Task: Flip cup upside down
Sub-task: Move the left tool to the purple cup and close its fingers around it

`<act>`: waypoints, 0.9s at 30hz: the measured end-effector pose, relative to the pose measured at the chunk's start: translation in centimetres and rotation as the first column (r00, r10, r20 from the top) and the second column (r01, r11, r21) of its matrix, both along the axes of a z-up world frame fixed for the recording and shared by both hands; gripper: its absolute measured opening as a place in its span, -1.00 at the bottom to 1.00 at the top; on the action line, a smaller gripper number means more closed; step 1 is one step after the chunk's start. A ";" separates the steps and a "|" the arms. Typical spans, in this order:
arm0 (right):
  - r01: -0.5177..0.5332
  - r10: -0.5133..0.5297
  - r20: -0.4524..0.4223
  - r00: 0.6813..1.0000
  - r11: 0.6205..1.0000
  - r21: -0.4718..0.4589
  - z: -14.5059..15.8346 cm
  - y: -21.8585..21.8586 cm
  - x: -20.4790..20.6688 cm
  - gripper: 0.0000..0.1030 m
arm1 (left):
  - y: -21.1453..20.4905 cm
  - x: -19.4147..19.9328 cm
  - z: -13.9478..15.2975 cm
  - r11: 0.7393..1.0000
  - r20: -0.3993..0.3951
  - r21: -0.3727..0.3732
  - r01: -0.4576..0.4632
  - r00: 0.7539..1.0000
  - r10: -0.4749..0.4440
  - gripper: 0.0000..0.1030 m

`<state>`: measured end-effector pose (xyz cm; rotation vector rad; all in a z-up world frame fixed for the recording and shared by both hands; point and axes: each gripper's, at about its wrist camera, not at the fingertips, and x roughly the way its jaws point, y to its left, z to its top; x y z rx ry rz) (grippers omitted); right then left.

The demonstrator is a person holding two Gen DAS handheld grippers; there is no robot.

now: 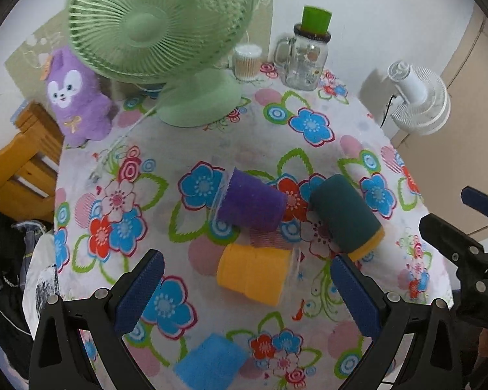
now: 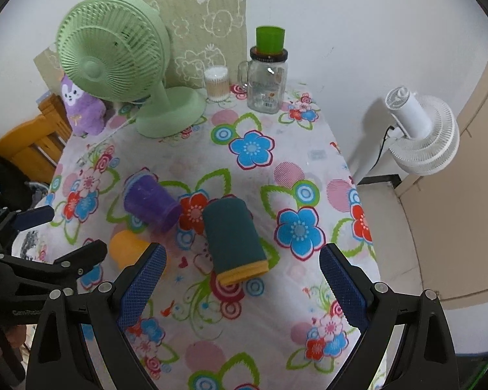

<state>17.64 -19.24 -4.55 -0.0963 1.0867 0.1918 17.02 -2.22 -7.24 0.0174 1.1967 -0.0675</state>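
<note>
Left wrist view has the left tool [image 1: 247, 287] spread wide and released above the desk [image 1: 358, 130], with the yellow cup [image 1: 253, 274] lying on its side between its fingers. Beyond lie the purple cup [image 1: 252, 203] and teal cup [image 1: 345, 214], both tipped over. Nearby, the right tool [image 2: 242, 279] hangs equally released, the teal cup just ahead.

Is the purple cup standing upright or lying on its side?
On its side: the purple cup lies on the flowered tablecloth, its rim facing left.
</note>
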 end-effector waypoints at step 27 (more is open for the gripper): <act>-0.011 0.017 -0.172 0.985 0.999 0.031 -9.1 1.5 8.1 0.88 | -1.3 8.5 -10.7 0.984 -0.154 0.102 0.146 0.980 -0.129 0.65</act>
